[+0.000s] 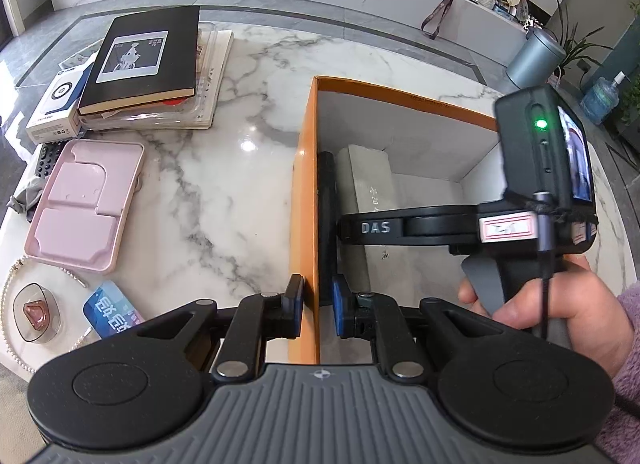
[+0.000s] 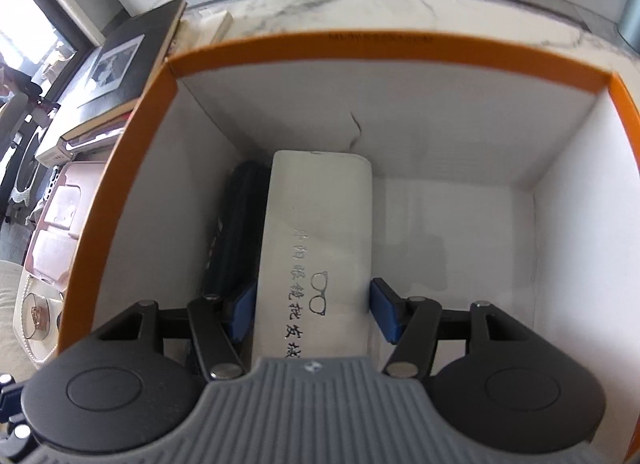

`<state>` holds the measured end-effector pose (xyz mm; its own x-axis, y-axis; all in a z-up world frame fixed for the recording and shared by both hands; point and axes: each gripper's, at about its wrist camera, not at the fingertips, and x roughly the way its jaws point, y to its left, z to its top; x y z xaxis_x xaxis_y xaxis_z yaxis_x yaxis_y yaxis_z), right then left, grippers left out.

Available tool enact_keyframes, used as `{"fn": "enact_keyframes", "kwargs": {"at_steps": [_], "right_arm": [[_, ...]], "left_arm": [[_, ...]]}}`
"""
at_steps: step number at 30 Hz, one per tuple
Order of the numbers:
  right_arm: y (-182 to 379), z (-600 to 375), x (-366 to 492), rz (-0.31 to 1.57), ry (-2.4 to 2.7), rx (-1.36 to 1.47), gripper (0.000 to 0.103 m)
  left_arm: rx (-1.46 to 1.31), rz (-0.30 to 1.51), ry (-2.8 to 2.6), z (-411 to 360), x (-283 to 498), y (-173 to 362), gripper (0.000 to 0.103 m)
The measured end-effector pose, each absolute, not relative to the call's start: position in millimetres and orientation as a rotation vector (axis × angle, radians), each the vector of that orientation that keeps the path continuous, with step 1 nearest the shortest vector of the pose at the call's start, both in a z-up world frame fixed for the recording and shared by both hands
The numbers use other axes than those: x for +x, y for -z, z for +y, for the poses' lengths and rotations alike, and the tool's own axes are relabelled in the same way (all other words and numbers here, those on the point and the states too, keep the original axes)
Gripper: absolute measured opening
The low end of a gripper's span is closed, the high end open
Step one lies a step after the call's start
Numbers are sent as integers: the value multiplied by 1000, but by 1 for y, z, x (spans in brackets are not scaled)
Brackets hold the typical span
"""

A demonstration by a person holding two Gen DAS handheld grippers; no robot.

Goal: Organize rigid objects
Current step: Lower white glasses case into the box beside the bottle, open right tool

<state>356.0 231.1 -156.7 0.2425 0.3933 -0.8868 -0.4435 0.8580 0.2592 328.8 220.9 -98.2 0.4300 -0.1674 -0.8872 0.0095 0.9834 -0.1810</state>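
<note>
An orange box [image 1: 306, 183] with a white inside stands on the marble table. My left gripper [image 1: 318, 306] straddles its left wall, one finger outside and one inside, closed on the wall. Inside the box lie a grey glasses case [image 2: 320, 232] and a black object [image 2: 236, 223] against the left wall. My right gripper [image 2: 314, 310] reaches into the box with its fingers on both sides of the grey case; a small gap shows at the right pad [image 2: 382, 310]. The right gripper also shows in the left wrist view [image 1: 400, 225].
Left of the box on the table lie a pink tray-like case [image 1: 86, 201], a black book [image 1: 146, 59] on a stack of papers, a white carton [image 1: 56, 103], a blue packet [image 1: 112, 306], a small clear dish [image 1: 36, 312] and a pearl necklace [image 1: 12, 352].
</note>
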Motion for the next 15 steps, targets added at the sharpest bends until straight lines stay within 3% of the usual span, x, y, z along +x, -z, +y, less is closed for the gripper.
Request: {"fn": "enact_keyframes", "kwargs": {"at_steps": [9, 15], "right_arm": [[143, 193, 345, 1237, -704, -19, 68], [150, 198, 317, 1285, -805, -239, 70]], "left_arm": [[-163, 1117, 102, 220, 325, 98, 16], [-162, 1120, 92, 219, 325, 97, 16]]}}
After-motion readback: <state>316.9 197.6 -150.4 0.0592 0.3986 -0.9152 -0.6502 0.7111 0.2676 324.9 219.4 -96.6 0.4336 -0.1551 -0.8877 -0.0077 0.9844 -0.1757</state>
